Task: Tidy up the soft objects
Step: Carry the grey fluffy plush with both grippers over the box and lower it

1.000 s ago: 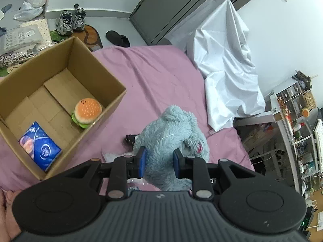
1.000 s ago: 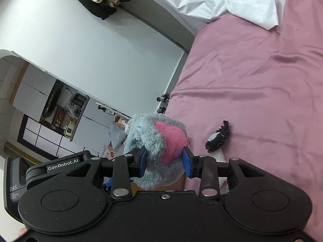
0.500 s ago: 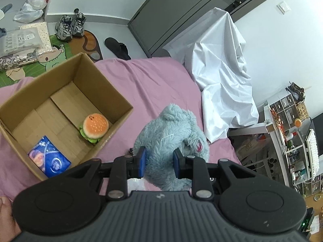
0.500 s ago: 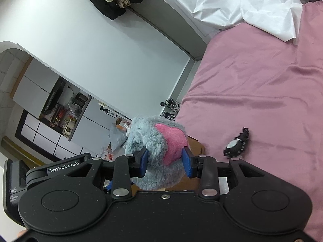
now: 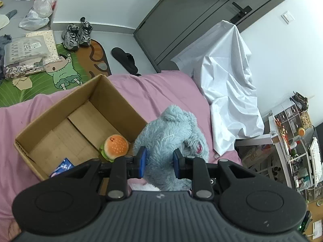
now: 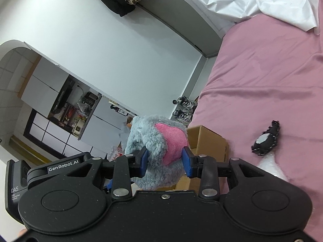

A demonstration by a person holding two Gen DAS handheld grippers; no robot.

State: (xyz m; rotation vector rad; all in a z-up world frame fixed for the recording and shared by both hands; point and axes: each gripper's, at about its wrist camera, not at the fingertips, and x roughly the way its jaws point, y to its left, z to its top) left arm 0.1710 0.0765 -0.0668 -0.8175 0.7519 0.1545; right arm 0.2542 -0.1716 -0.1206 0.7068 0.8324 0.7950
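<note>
open cardboard box (image 5: 113, 102) on pink bedsheet (image 5: 161, 88), holding burger toy (image 5: 115, 147) and what may be a blue packet (image 5: 62, 166). shaggy grey-blue plush (image 5: 171, 137), pink-eared, held beside the box, left gripper (image 5: 158, 162) and right gripper (image 6: 165, 161) both clamped on it.

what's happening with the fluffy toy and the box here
A person holds a claw in each hand, and both the left claw and the right claw are shut on one grey-blue plush toy, carried above the pink bed beside the open cardboard box. A burger plush and a blue packet already lie in the box.
</note>
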